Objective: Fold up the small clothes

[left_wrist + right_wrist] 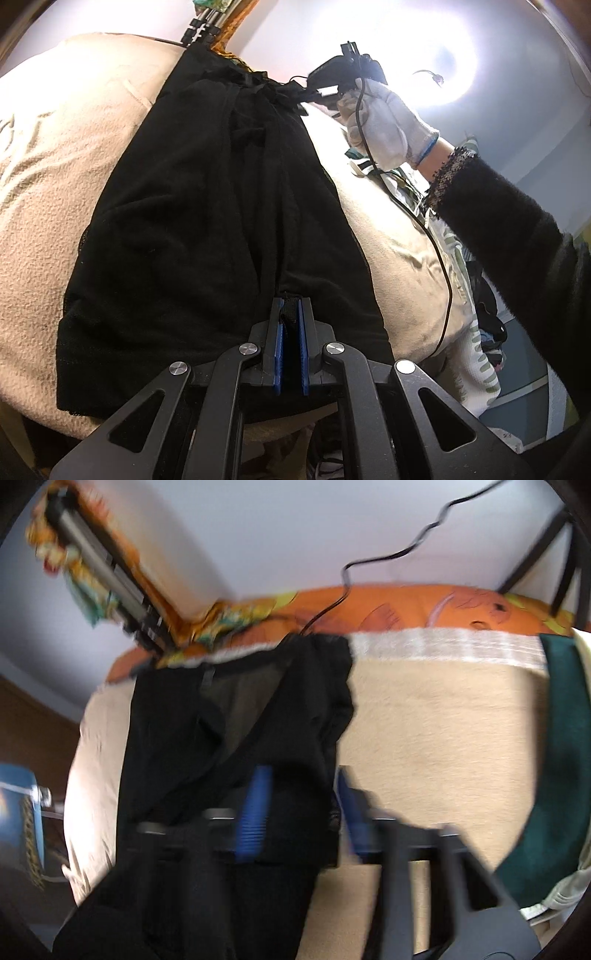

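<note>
One black garment (207,206), one beige blanket (48,192), one orange patterned pillow (424,609), one dark green cloth (557,746), one white-gloved hand (384,122), two grippers, left gripper (290,306) and right gripper (325,90), and one black cable (436,236) are counted.

Right wrist view smeared by motion — right gripper (303,805) fingers soft-edged, jaw gap unclear under the black garment (236,731) draped over them. Garment's lower end cut off at 7 o'clock. Green cloth (561,760) clipped at 3 o'clock. Left wrist view: left gripper (290,314) pads mostly hidden behind pinched fabric — black sleeve (517,236) runs off frame at 4 o'clock.
</note>
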`<state>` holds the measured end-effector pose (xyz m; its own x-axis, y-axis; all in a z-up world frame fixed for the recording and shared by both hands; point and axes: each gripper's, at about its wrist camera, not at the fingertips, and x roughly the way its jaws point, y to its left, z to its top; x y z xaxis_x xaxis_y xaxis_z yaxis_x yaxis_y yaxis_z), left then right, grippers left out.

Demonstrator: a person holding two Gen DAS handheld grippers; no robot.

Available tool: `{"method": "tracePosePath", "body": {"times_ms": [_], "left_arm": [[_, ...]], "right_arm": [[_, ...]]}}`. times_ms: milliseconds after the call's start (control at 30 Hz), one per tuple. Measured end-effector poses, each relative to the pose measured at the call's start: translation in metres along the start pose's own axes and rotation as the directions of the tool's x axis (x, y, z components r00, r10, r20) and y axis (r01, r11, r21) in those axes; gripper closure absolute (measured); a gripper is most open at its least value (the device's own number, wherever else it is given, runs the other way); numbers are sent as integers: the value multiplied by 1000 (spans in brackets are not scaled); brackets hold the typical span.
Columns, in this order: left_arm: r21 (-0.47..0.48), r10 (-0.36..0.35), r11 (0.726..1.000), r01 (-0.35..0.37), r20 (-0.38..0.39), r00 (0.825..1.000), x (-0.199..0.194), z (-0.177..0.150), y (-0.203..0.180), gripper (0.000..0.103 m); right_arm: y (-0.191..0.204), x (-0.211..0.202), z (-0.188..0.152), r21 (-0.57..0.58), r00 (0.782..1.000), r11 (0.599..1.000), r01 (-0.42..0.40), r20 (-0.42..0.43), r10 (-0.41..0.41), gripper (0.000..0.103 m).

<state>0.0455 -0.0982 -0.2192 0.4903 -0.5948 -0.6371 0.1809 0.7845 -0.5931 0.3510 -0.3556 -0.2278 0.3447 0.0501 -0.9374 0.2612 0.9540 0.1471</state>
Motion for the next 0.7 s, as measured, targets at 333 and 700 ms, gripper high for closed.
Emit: {"method": "tracePosePath", "body": {"times_ms": [333, 700], "left_arm": [[-19, -27, 999, 27, -3, 1000, -3, -1, 6, 98], [-8, -18, 1000, 18, -12, 1000, -6, -2, 6, 98]], "right_arm": [[63, -18, 42, -89, 999, 996, -7, 38, 11, 101], [110, 43, 55, -103, 999, 995, 18, -43, -22, 89]]}}
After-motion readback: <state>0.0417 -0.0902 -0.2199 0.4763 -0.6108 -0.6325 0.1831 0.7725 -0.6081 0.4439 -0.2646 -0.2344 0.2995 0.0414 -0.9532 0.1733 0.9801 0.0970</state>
